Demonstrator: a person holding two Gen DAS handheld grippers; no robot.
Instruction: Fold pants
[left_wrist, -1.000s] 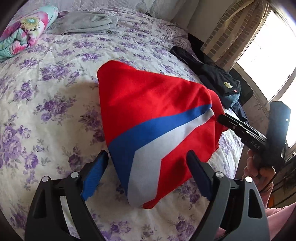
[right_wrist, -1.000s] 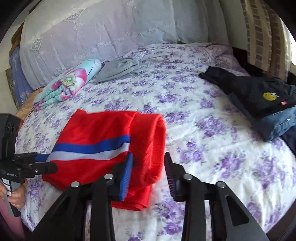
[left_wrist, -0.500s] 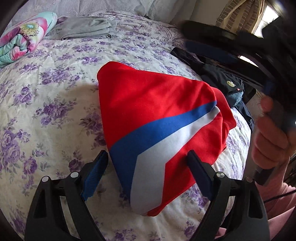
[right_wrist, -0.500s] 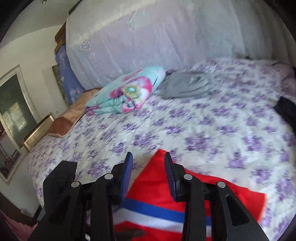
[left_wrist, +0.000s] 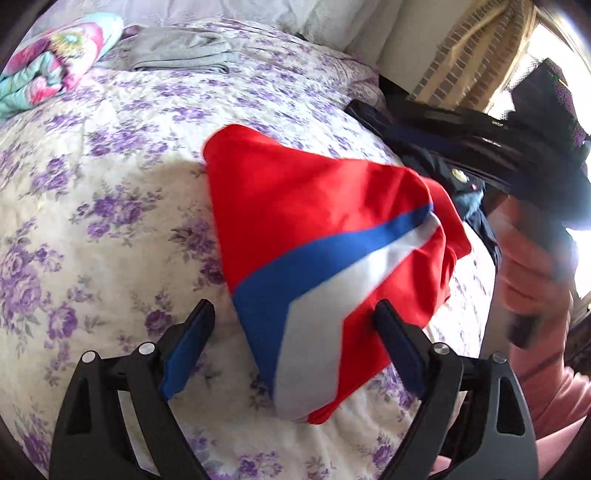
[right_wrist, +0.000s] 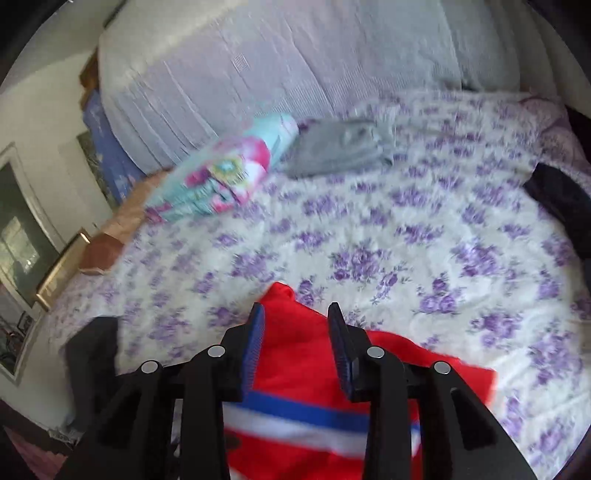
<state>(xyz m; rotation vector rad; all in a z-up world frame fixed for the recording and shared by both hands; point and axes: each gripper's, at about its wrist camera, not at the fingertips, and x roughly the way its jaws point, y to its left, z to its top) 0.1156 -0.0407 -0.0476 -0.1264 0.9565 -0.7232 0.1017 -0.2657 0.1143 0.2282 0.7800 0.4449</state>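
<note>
We hold our left gripper (left_wrist: 291, 339) angled down over the bed, jaws wide and empty astride the near tip of the folded red pants (left_wrist: 321, 236) on the floral bedspread (left_wrist: 110, 206). At 3 o'clock our right hand (left_wrist: 532, 266) is blurred. Only the right wrist view shows the right gripper (right_wrist: 295, 343), narrowly parted, holding nothing above the pants, with the grey folded garment (right_wrist: 343, 151) at 12.

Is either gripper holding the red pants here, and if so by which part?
Nothing is held. The left gripper is open around the folded pants; the right gripper hovers open above them.
</note>
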